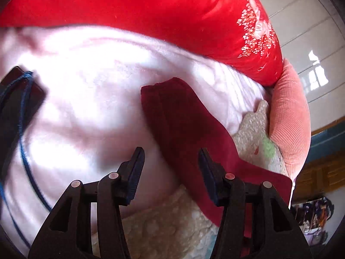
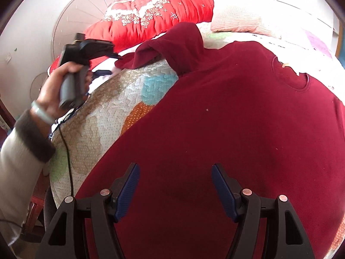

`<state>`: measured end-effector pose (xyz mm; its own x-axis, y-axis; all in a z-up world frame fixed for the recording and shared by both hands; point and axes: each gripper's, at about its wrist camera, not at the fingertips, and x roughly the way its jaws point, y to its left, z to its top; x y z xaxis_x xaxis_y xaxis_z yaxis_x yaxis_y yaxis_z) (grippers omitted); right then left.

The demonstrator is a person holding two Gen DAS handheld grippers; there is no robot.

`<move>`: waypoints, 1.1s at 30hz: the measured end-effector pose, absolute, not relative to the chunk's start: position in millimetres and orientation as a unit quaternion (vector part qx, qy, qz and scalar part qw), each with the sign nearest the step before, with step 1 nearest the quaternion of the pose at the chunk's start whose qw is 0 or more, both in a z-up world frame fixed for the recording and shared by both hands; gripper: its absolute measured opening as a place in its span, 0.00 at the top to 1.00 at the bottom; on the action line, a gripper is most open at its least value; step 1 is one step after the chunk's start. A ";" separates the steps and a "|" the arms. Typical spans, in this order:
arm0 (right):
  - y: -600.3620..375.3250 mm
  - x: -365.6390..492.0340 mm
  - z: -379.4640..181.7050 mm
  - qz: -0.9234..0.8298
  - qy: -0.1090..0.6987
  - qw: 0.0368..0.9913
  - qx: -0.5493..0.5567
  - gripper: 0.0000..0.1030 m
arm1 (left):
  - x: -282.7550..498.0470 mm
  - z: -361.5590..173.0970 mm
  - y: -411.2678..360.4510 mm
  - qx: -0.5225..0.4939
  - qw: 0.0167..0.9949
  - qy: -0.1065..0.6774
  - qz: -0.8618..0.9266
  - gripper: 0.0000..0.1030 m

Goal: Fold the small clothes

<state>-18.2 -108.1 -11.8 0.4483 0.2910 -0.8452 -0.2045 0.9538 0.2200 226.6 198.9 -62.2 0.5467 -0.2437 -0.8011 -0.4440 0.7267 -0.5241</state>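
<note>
The left hand-held gripper (image 2: 115, 57) is seen at the left of the right wrist view, gripped by a hand (image 2: 62, 86) whose wrist is bent upward from a pale sleeve (image 2: 19, 157) with a dark cuff. Its fingers are pointed toward the cuff end of the maroon sweater's sleeve (image 2: 138, 58). In the left wrist view its jaws are spread, with nothing pinched between them; the sleeve cuff (image 1: 172, 108) is seen just ahead, lying on a white blanket (image 1: 86, 86). The maroon sweater (image 2: 226, 118) is laid flat on the quilted bed cover (image 2: 103, 116), collar away from the camera, one sleeve stretched out to the left. The right hand-held gripper (image 2: 175, 190) is held over the sweater's lower body, tilted downward, jaws spread and empty. A red quilt (image 2: 155, 13) is piled behind.
</note>
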 end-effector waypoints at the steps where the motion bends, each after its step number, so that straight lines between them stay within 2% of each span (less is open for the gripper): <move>1: -108.2 -16.6 -14.3 0.144 0.505 0.850 0.043 0.35 | 234.0 -71.6 198.8 -0.373 0.793 0.477 0.063 0.50; 5: -111.9 -16.6 -14.3 0.141 0.506 0.850 0.048 0.35 | 243.7 -73.2 197.2 -0.384 0.802 0.454 0.062 0.50; 6: -114.7 -17.8 -12.7 0.139 0.505 0.850 0.050 0.35 | 248.6 -71.8 194.7 -0.374 0.803 0.460 0.055 0.54; 7: -116.7 -17.8 -11.7 0.138 0.503 0.851 0.051 0.35 | 253.5 -68.7 192.4 -0.363 0.807 0.464 0.041 0.84; 8: -118.7 -19.2 -9.6 0.138 0.501 0.853 0.053 0.35 | 255.1 -64.3 189.6 -0.360 0.806 0.468 0.024 0.94; 11: -126.6 -23.1 -2.5 0.135 0.490 0.859 0.059 0.35 | 249.5 -24.6 182.3 -0.361 0.824 0.436 -0.020 0.94; 15: -145.3 -26.6 7.2 0.121 0.477 0.868 0.070 0.35 | 232.0 65.4 147.8 -0.325 0.863 0.377 -0.090 0.94; 19: -175.5 -26.9 21.8 0.090 0.457 0.881 0.082 0.35 | 199.2 153.3 77.4 -0.267 0.887 0.326 -0.189 0.94; 22: -206.3 -29.6 35.2 0.054 0.441 0.890 0.098 0.35 | 173.3 182.9 7.3 -0.228 0.882 0.314 -0.268 0.94; 24: -227.7 -32.5 42.4 0.024 0.431 0.896 0.104 0.35 | 166.4 179.4 -44.6 -0.207 0.869 0.326 -0.308 0.94; 26: -250.1 -37.9 48.0 -0.009 0.423 0.900 0.107 0.35 | 156.1 154.2 -96.3 -0.187 0.855 0.350 -0.335 0.94; 33: -319.0 -58.7 34.8 -0.111 0.448 0.875 0.148 0.35 | 135.5 5.1 -232.9 -0.126 0.799 0.469 -0.354 0.94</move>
<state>-58.7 -319.0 34.8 0.5748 -0.0617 -0.8159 0.3262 0.9318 0.1593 135.5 -232.9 5.1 0.3098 -0.6843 -0.6601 0.4478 0.7174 -0.5336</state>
